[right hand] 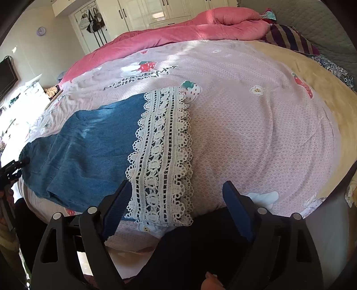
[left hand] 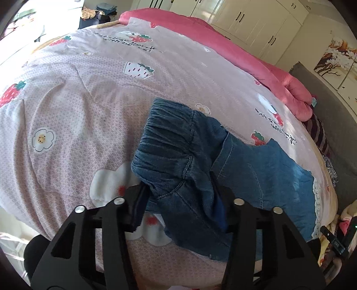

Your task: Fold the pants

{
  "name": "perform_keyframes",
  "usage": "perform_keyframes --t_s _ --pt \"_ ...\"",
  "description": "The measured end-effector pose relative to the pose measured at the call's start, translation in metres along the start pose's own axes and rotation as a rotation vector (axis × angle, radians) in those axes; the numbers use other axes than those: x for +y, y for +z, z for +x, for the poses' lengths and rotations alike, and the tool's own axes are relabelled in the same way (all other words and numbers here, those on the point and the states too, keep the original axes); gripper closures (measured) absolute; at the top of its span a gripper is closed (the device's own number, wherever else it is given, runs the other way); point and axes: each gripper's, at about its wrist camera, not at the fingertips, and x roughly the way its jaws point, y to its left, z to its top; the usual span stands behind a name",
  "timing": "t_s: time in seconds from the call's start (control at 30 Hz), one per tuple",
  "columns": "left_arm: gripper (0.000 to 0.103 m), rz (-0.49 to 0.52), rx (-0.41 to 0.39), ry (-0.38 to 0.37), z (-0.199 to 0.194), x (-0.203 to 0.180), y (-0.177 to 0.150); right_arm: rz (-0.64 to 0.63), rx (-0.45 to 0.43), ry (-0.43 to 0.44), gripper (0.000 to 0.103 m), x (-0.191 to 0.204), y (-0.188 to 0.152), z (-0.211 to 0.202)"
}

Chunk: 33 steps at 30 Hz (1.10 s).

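Note:
Blue denim pants (left hand: 256,169) with an elastic waistband (left hand: 165,138) and white lace cuffs (right hand: 160,156) lie on the pink strawberry-print bedspread (left hand: 78,100). My left gripper (left hand: 180,200) is wide open around the bunched waistband corner, fabric between its fingers, not clamped. My right gripper (right hand: 176,200) is open, its fingers to either side of the near end of the lace cuffs; the left finger (right hand: 118,205) touches the cuff's edge. The left gripper also shows in the right wrist view (right hand: 10,171) at the waistband end.
A pink quilt (left hand: 245,51) is heaped along the far side of the bed. A striped cloth (right hand: 287,38) lies by the grey headboard (left hand: 339,125). White wardrobes (left hand: 256,20) stand behind. Clutter (left hand: 334,236) sits off the bed's edge.

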Motion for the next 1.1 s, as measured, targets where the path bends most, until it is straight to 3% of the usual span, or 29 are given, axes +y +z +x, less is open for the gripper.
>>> perform_keyframes --t_s 0.03,0.1,0.2,0.43,0.53,0.57,0.6,0.73,0.77,0.9,0.97,1.1 --pt "0.070 -0.007 0.002 -0.005 0.001 0.002 0.001 -0.008 0.008 0.008 0.038 0.001 -0.001 0.003" --pt "0.073 -0.014 0.001 -0.010 0.001 0.005 0.000 -0.034 0.041 0.029 0.084 0.005 -0.003 0.010" --pt "0.073 0.008 -0.008 0.007 0.000 0.003 -0.002 -0.107 0.042 0.011 0.094 0.014 -0.006 0.009" --pt "0.073 0.046 -0.021 0.039 0.002 -0.001 -0.004 -0.072 0.085 -0.039 0.093 -0.002 -0.008 0.015" --pt "0.072 0.049 -0.024 0.045 0.002 -0.002 -0.005 -0.116 0.099 -0.107 0.079 0.006 -0.007 0.015" --pt "0.071 0.054 -0.026 0.047 0.002 -0.003 -0.005 -0.098 0.097 -0.126 0.062 0.004 -0.005 0.011" --pt "0.071 0.056 -0.030 0.047 0.001 -0.003 -0.005 -0.072 0.067 -0.120 0.052 0.000 -0.003 0.003" --pt "0.066 0.058 -0.059 0.060 -0.015 -0.003 -0.007 -0.109 -0.078 -0.101 0.052 0.017 0.005 -0.031" --pt "0.060 0.071 -0.077 0.082 -0.022 -0.005 -0.009 -0.140 -0.109 -0.076 0.052 0.027 0.007 -0.036" --pt "0.041 0.143 -0.196 0.226 -0.059 -0.018 -0.016 -0.226 -0.091 0.075 0.052 0.065 0.009 -0.024" --pt "0.038 0.156 -0.231 0.205 -0.073 -0.030 -0.017 -0.235 -0.049 0.120 0.052 0.076 0.010 -0.010" --pt "0.037 0.261 -0.187 0.033 -0.066 -0.081 -0.027 -0.163 0.081 0.175 0.052 0.079 0.007 0.019"
